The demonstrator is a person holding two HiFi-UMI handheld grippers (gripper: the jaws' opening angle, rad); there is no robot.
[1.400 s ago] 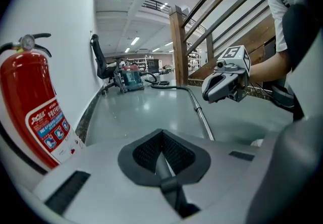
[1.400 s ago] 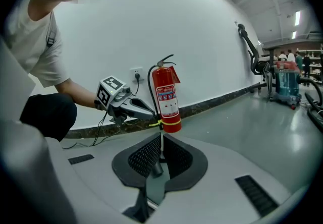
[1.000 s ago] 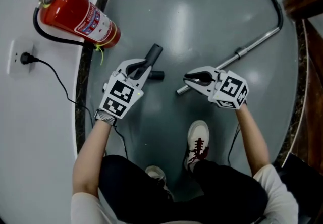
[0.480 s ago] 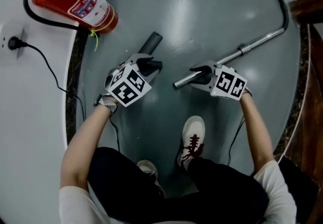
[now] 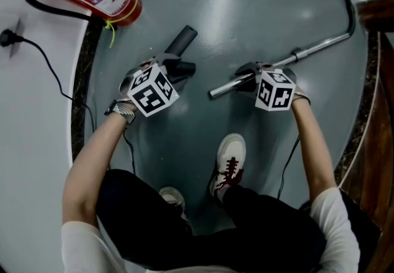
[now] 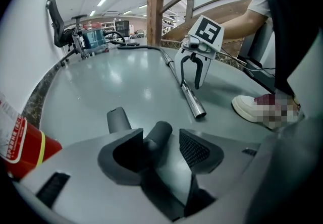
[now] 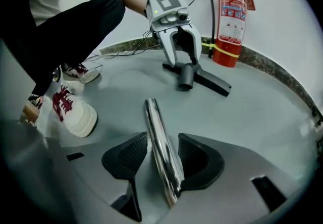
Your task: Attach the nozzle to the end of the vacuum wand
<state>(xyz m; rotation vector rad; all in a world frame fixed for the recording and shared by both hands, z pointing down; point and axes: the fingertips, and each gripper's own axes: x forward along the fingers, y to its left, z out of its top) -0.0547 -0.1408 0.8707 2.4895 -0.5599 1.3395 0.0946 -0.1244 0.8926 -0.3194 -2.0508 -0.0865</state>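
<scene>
Just opened wide, clamping nothing: left hand-held gripper [image 5: 174, 69] astride the light, stiff nozzle [image 5: 183, 39] neck, right hand-held gripper [image 5: 246, 77] astride the slick, rigid vacuum wand [image 5: 314, 48] near its end.

1. Head view: dim, cool light. Pale patches of sheen from lights overhead lie on the grey floor [image 5: 246, 13]. Straight lines bend near the edges.
2. Left gripper view: the far hall is brighter, lit by ceiling lights [image 6: 103, 1]. The nearest foreground is soft and out of focus. The corners are black around a round fisheye frame.
3. Right gripper view: even light. A bright streak of glare runs along the wand [image 7: 159, 142]. A soft shadow lies under the shoe [image 7: 75, 114]. The corners are dark.
</scene>
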